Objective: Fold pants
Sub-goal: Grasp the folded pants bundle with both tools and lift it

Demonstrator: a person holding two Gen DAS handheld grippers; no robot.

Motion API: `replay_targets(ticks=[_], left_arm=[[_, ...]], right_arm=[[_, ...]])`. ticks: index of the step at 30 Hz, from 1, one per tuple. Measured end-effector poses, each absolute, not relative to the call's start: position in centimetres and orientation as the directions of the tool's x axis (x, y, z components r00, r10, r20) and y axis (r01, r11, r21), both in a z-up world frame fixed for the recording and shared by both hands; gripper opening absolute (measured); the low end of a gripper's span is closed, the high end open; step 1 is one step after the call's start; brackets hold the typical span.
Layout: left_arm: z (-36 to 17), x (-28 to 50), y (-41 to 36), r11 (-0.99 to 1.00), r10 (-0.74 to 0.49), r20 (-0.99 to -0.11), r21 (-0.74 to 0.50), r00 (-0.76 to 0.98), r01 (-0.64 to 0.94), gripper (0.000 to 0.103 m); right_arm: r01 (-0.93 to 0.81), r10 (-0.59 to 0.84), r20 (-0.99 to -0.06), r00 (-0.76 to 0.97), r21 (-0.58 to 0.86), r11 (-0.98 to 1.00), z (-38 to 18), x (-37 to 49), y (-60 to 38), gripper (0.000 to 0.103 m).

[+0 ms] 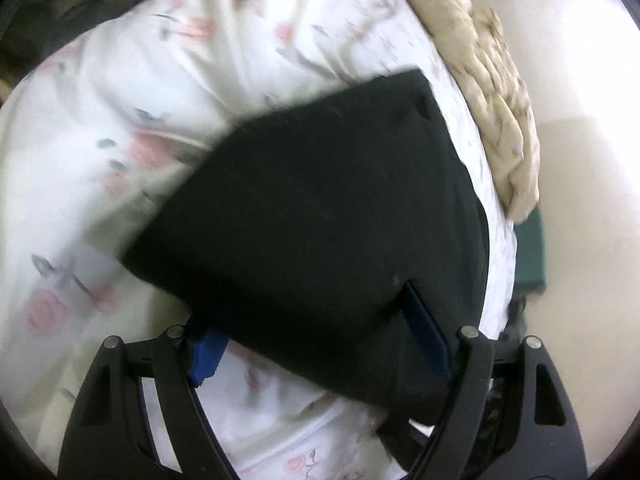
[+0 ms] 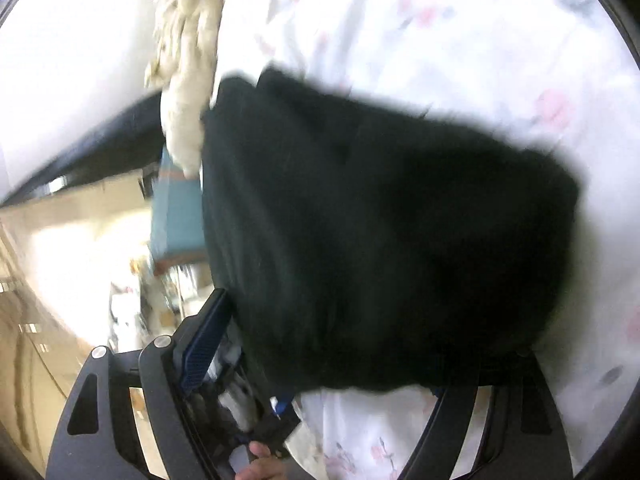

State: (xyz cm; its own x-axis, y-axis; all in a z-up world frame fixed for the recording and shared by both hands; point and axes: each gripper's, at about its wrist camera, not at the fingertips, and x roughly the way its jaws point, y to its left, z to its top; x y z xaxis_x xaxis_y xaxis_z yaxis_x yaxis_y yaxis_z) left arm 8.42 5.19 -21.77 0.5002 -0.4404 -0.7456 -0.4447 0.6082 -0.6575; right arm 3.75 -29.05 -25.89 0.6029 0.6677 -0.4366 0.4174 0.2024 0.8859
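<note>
The black pants (image 1: 312, 200) lie folded into a compact, roughly rectangular bundle on a bed covered by a white sheet with pink flowers (image 1: 120, 92).

In the left wrist view, the left hand-held gripper (image 1: 316, 340) stands with its jaws wide. The near edge of the bundle lies between its blue fingers (image 1: 206, 354), but the pads do not press on the cloth. Beyond the pants and to the right, a crumpled beige blanket (image 1: 488, 80) runs along the bed's edge.

In the right wrist view, the right hand-held gripper (image 2: 320, 344) is also spread wide. Its left blue finger (image 2: 206, 340) stands just beside the bundle's left edge; the other finger is hidden under the black cloth. The pants (image 2: 380, 232) fill the space straight ahead of it. The picture is blurred. A fingertip (image 2: 262, 450) shows at the bottom edge.
</note>
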Motion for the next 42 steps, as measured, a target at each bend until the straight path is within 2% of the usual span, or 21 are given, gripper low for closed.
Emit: replay_targets(ticks=[4, 7, 10, 12, 15, 16, 17, 18, 19, 21, 23, 27, 31, 35, 40, 42], left_arm=[[-22.0, 8.0, 7.2, 0.592, -0.363, -0.756, -0.639, 0.545, -0.491, 0.078], [-22.4, 8.0, 7.7, 0.573, -0.377, -0.746, -0.654, 0.549, -0.494, 0.081], [-22.2, 8.4, 7.3, 0.531, -0.426, -0.691, -0.713, 0.584, -0.457, 0.083], [-22.6, 8.9, 6.8, 0.534, -0.433, -0.693, -0.713, 0.577, -0.455, 0.085], [-23.4, 9.3, 6.4, 0.553, -0.423, -0.703, -0.7, 0.572, -0.452, 0.084], [-23.3, 9.3, 6.4, 0.551, -0.417, -0.697, -0.704, 0.583, -0.448, 0.081], [-23.1, 9.6, 6.2, 0.551, -0.409, -0.694, -0.705, 0.592, -0.446, 0.073], [-22.7, 9.8, 6.3, 0.559, -0.405, -0.693, -0.704, 0.596, -0.439, 0.05], [-22.5, 10.1, 6.3, 0.565, -0.41, -0.692, -0.704, 0.594, -0.431, 0.035], [-21.7, 10.3, 6.3, 0.572, -0.399, -0.682, -0.708, 0.613, -0.415, 0.023], [-20.5, 10.2, 6.1, 0.581, -0.396, -0.663, -0.717, 0.635, -0.386, 0.02], [-16.8, 9.4, 7.1, 0.512, -0.442, -0.569, -0.795, 0.693, -0.326, 0.015], [-10.4, 8.5, 8.5, 0.477, -0.487, -0.448, -0.856, 0.749, -0.201, 0.013], [-4.0, 7.7, 11.7, 0.48, -0.476, -0.371, -0.869, 0.798, -0.118, 0.013], [3.2, 8.3, 19.1, 0.467, -0.442, -0.308, -0.881, 0.843, -0.077, 0.013], [5.9, 8.5, 23.2, 0.5, -0.392, -0.307, -0.863, 0.867, -0.08, 0.013]], right_arm=[[0.449, 0.585, -0.421, 0.694, 0.887, 0.105, -26.5, 3.5, -31.4, 0.083], [0.445, 0.596, -0.419, 0.685, 0.888, 0.113, -26.6, 4.2, -30.7, 0.084], [0.44, 0.634, -0.385, 0.671, 0.895, 0.078, -26.7, 4.0, -29.8, 0.084], [0.444, 0.645, -0.366, 0.671, 0.895, 0.045, -26.9, 3.6, -29.4, 0.084], [0.443, 0.655, -0.396, 0.644, 0.891, 0.103, -27.1, 4.2, -29.3, 0.084], [0.446, 0.666, -0.399, 0.63, 0.888, 0.111, -27.3, 5.0, -29.1, 0.085], [0.442, 0.672, -0.406, 0.619, 0.888, 0.128, -27.3, 5.4, -29.1, 0.085], [0.433, 0.67, -0.413, 0.617, 0.889, 0.149, -27.0, 5.8, -28.9, 0.081], [0.423, 0.668, -0.418, 0.616, 0.891, 0.167, -26.8, 5.8, -28.8, 0.076], [0.396, 0.657, -0.428, 0.621, 0.894, 0.209, -26.0, 5.7, -28.7, 0.05], [0.351, 0.648, -0.417, 0.637, 0.906, 0.237, -24.7, 5.7, -28.8, 0.04], [0.23, 0.634, -0.339, 0.695, 0.94, 0.25, -20.4, 5.4, -29.2, 0.033], [0.119, 0.641, -0.256, 0.724, 0.961, 0.249, -15.0, 5.1, -29.1, 0.031], [-0.006, 0.669, -0.157, 0.726, 0.972, 0.234, -8.5, 6.3, -27.2, 0.031], [-0.171, 0.756, -0.059, 0.652, 0.96, 0.222, -0.5, 10.5, -20.2, 0.031], [-0.234, 0.792, -0.021, 0.61, 0.95, 0.205, 1.8, 12.4, -16.3, 0.031]])
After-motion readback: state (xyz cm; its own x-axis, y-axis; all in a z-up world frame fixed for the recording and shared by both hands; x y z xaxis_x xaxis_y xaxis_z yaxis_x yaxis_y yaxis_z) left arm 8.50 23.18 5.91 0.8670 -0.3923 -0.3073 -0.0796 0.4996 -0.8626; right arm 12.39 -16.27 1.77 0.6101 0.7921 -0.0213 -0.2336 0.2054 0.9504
